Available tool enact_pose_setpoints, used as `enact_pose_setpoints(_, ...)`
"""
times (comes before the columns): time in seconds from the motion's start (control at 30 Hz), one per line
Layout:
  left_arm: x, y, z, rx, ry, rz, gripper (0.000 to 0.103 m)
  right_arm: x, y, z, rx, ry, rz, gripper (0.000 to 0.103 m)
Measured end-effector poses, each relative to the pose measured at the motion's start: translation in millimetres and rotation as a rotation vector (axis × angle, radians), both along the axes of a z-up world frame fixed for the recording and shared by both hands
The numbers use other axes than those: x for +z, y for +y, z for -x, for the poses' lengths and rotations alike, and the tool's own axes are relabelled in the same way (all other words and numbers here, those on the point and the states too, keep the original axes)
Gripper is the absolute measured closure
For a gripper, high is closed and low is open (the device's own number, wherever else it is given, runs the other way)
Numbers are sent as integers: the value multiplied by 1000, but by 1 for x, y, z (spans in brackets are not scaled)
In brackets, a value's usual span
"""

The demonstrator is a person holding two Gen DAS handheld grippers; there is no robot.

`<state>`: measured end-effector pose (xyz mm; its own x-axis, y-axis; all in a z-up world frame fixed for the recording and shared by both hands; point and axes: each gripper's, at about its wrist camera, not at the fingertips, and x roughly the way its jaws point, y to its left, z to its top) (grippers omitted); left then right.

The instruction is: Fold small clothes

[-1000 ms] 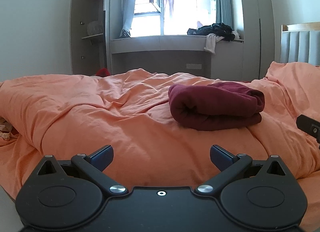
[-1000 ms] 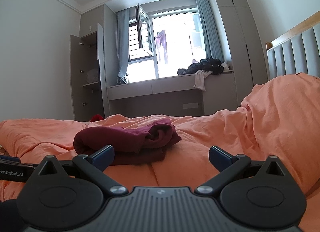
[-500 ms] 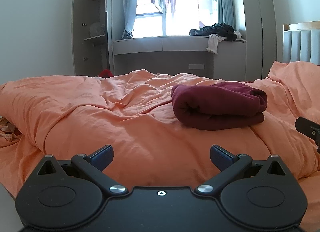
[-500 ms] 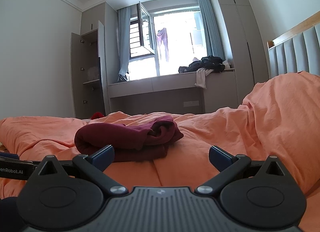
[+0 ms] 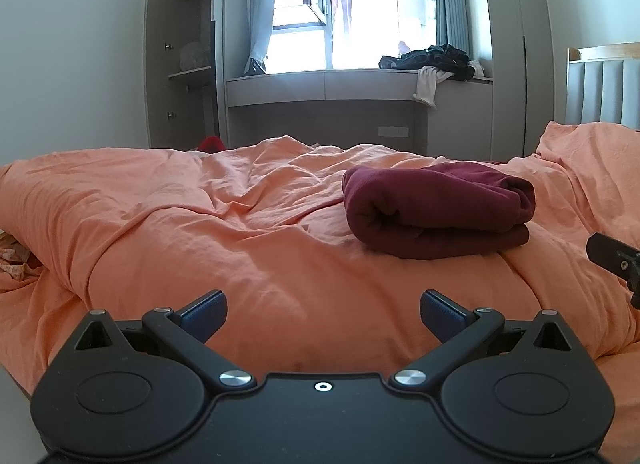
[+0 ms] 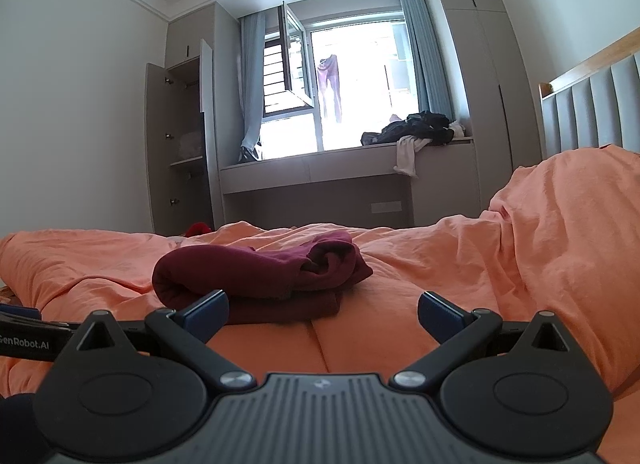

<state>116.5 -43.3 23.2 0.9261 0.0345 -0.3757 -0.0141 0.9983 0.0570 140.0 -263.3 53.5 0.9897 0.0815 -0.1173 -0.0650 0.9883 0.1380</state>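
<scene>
Maroon garment [image 5: 438,210] lay folded into a thick bundle on the orange duvet [image 5: 240,232], rolled edge facing the left wrist camera, looser layered end toward the headboard [image 6: 592,108] side. In the right wrist view the same garment [image 6: 260,278] sat just past the left fingertip of the right gripper [image 6: 322,310], not touching it as far as could be told.

Left gripper [image 5: 323,312] was held low over the duvet, jaws spread wide, nothing between the blue pads [image 5: 204,310]. Garment stood well ahead of it and off toward the headboard side. Right gripper likewise had its jaws wide apart and empty, hovering above the duvet on the headboard side of the garment. A black part of the right gripper showed at the edge of the left wrist view [image 5: 616,258], beside the garment.

Beyond the garment, away from both grippers: window ledge [image 5: 360,82] with a heap of dark clothes [image 5: 432,58] and a white piece hanging over its edge. Open wardrobe [image 5: 180,60] stood beside the ledge. Small red item [image 5: 210,143] visible past the duvet's far edge, kind unclear.
</scene>
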Motion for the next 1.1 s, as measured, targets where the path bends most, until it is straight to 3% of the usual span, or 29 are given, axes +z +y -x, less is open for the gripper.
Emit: enact_pose_setpoints(1.1, -1, 2, 0, -8, 1, -4, 0, 1, 1, 4, -2, 0, -14, 0)
